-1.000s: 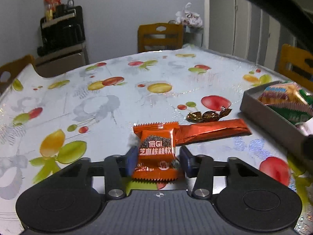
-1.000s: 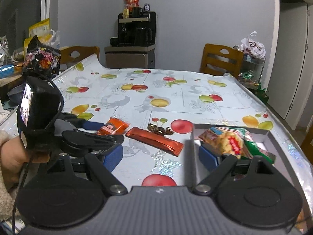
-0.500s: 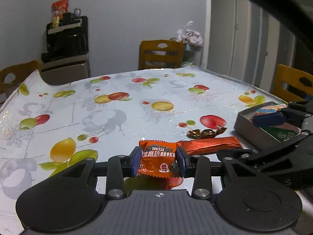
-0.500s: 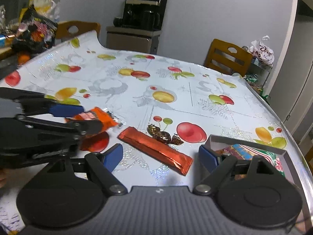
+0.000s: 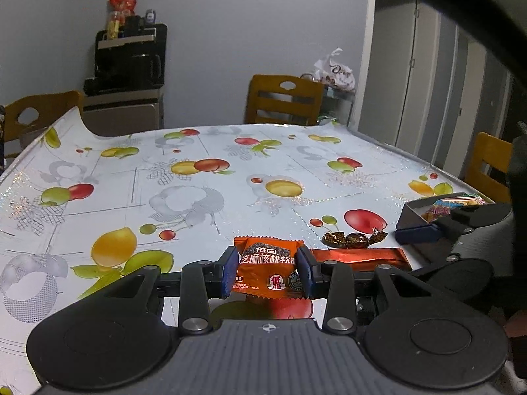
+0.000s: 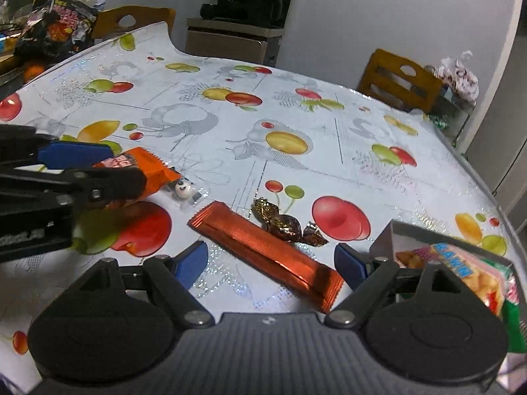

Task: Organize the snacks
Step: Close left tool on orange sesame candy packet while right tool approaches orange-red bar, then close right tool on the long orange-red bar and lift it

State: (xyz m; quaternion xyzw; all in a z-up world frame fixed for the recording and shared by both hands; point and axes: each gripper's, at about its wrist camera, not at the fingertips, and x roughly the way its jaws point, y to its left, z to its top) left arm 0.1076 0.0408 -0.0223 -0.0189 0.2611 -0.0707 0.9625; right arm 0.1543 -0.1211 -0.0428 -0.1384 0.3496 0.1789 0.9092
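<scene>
left gripper jaws pinch the small orange snack packet just above the surface; right gripper, jaws wide and empty, straddles the long red foil bar — slick wrapper might slide out sideways.

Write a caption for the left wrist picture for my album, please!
Left gripper pinching an orange snack packet, the long red bar lying behind on the fruit-print table.

Right gripper, jaws wide, hovers over red snack bar on fruit-print bench; foil candies beside it, left gripper clamping orange packet, snack tray at right.
</scene>
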